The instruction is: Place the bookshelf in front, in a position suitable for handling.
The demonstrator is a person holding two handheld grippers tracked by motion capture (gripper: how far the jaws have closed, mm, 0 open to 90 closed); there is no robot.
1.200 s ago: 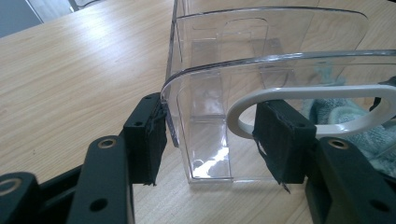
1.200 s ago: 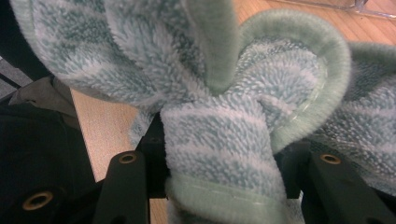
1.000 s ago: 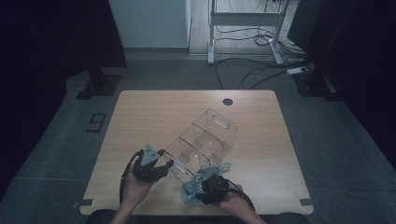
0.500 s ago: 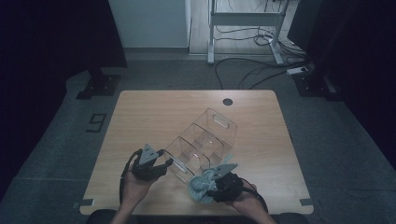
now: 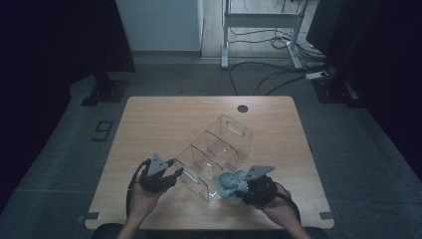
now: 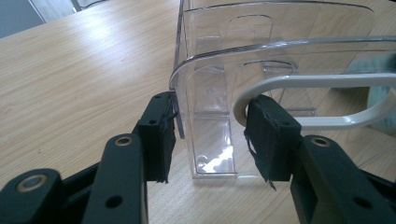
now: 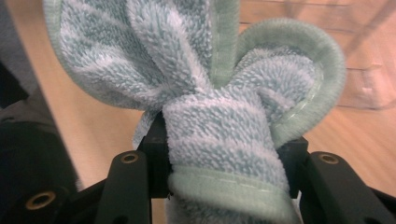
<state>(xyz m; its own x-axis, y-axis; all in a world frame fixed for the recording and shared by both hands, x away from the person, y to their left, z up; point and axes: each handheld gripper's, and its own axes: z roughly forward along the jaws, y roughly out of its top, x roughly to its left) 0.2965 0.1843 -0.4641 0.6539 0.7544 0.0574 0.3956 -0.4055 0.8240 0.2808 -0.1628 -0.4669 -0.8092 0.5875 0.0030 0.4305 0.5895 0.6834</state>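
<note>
Right tool (image 7: 219, 154): jaws pinch a rolled pale-green towel (image 7: 205, 93). In the right gripper view the bunched cloth covers the pads and most of the scene beyond; only a blurred strip of desk (image 7: 355, 154) and clear plastic shows at the right. The high view places this tool (image 5: 238, 188) and towel (image 5: 228, 183) at the near open end of the clear divided organizer (image 5: 215, 154), just outside its nearest corner.

Left tool (image 6: 210, 135): jaws have just been closing and now stand on either side of the organizer's (image 6: 261, 70) end wall, one pad against the outer clear edge, the other against a white looped handle (image 6: 317, 100). Whether the pads press firmly cannot be told. The handle runs out of frame at the right.

The high view shows the left tool (image 5: 166, 175) at the organizer's near left corner. The organizer lies diagonally; bare desk (image 5: 164, 119) is open to the left and rear, with little room toward the near edge
</note>
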